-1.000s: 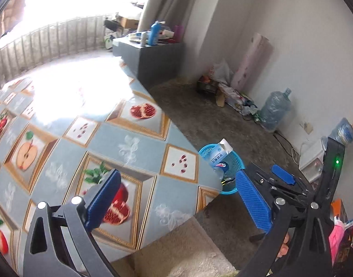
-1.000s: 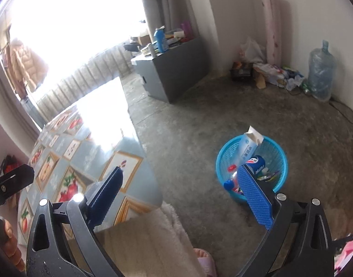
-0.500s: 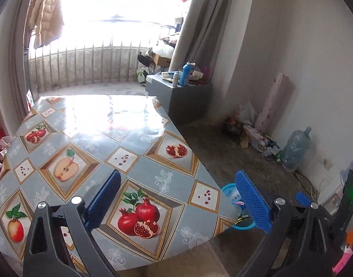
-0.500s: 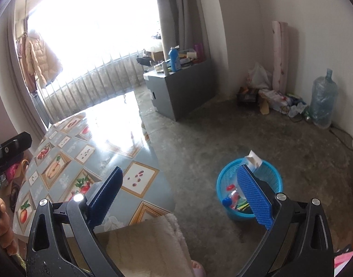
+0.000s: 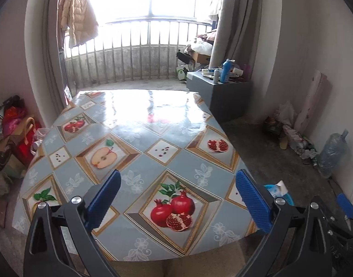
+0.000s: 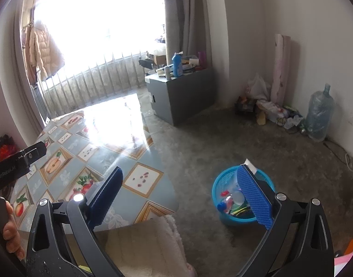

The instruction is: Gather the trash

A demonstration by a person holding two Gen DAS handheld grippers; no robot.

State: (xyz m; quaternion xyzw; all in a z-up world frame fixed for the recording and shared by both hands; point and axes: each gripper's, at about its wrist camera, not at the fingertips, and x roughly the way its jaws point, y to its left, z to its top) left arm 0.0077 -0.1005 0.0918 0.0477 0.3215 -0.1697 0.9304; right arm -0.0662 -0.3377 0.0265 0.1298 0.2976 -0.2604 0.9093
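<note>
A blue plastic basket (image 6: 225, 214) stands on the floor right of the table, holding a white carton (image 6: 250, 164), a bottle and other trash; its rim (image 5: 288, 199) and the carton (image 5: 279, 188) peek out behind the right pad in the left wrist view. My left gripper (image 5: 177, 202) is open and empty above the near end of the table (image 5: 135, 138). My right gripper (image 6: 183, 196) is open and empty, over the table's corner and the floor. The left gripper's body (image 6: 17, 164) shows at the left of the right wrist view.
The table has a fruit-print cloth (image 6: 141, 180). A grey cabinet (image 5: 229, 94) with bottles stands by the balcony railing (image 5: 135, 55). A water jug (image 6: 319, 113), bags and clutter (image 6: 269, 108) line the right wall. Bags (image 5: 12, 133) lie left of the table.
Both grippers have tilted up and pulled back from the basket. The left view swung from the basket to the whole table and balcony. Both stay open and empty.
</note>
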